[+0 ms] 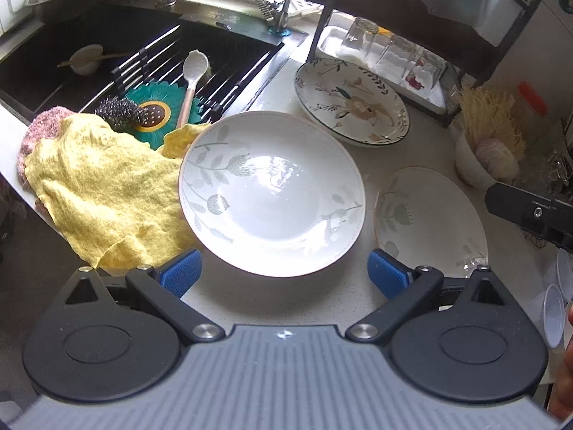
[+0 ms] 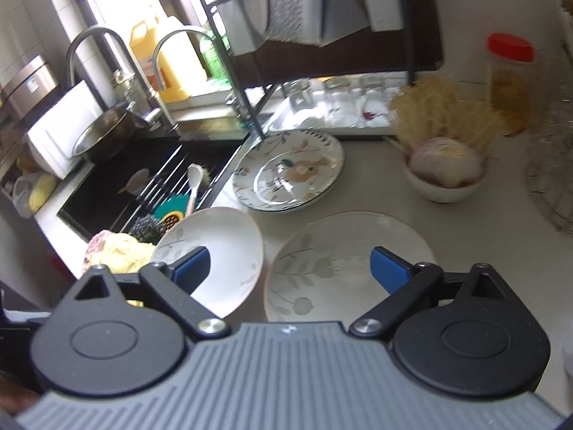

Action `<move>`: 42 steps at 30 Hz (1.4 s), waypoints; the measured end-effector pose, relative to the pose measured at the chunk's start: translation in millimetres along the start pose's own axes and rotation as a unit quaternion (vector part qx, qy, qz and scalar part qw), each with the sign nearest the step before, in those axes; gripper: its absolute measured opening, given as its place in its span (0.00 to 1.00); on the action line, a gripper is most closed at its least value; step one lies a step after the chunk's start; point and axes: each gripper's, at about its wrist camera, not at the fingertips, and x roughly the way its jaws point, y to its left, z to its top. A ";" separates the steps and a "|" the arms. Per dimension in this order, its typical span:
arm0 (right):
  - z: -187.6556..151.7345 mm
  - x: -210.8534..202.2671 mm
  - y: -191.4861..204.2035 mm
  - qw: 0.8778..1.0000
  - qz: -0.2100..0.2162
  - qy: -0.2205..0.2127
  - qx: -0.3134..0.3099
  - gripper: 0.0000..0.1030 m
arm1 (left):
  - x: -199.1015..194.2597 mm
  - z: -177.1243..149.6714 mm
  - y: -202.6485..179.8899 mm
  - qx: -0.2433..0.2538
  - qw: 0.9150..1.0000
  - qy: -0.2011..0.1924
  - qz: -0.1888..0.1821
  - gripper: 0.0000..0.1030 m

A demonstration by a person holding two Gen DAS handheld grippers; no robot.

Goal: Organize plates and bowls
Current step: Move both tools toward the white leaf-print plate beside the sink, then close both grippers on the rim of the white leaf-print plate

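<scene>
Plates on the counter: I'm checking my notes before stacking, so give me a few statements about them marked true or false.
1. Three plates lie on the counter. True.
2. The left gripper is shut on the leaf plate. False: its jaws are open and hold nothing.
3. The flower plate sits nearest the dish rack. True.
4. The yellow cloth covers the flower plate. False: it lies beside the leaf plate, near the sink.
5. The right gripper is open. True.
</scene>
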 end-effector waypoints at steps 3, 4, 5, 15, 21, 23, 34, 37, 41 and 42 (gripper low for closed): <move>5.2 20.9 7.6 1.000 0.010 0.012 -0.009 0.81 | 8.0 7.8 10.3 -0.013 1.000 0.000 0.021 0.97; 6.3 29.2 9.5 1.000 0.015 0.019 -0.006 0.79 | 11.5 10.3 12.8 -0.013 1.000 -0.001 0.028 0.97; 7.3 37.0 10.8 0.999 0.020 0.026 -0.004 0.75 | 15.7 12.6 16.7 -0.017 0.999 0.000 0.033 0.97; 15.8 105.1 35.8 0.995 0.035 0.066 -0.063 0.45 | 61.3 30.1 66.4 -0.094 0.995 0.032 0.013 0.75; 18.5 139.3 44.3 0.991 0.030 0.090 -0.098 0.44 | 77.7 44.8 85.5 -0.105 0.994 0.038 0.012 0.46; 17.6 147.2 47.0 0.989 0.019 0.093 -0.117 0.41 | 81.0 47.7 88.6 -0.106 0.994 0.038 0.010 0.40; 13.1 171.2 44.7 0.988 0.000 0.106 -0.114 0.25 | 83.7 49.2 92.8 -0.117 0.992 0.038 -0.006 0.19; 13.3 173.2 44.0 0.988 0.003 0.111 -0.104 0.23 | 84.2 50.7 94.5 -0.117 0.992 0.041 -0.008 0.19; 13.3 176.1 45.8 0.988 0.005 0.115 -0.099 0.23 | 84.4 53.8 93.2 -0.106 0.993 0.045 -0.003 0.19; 14.3 176.8 45.0 0.989 0.007 0.118 -0.094 0.23 | 84.3 54.9 93.1 -0.102 0.994 0.046 -0.003 0.19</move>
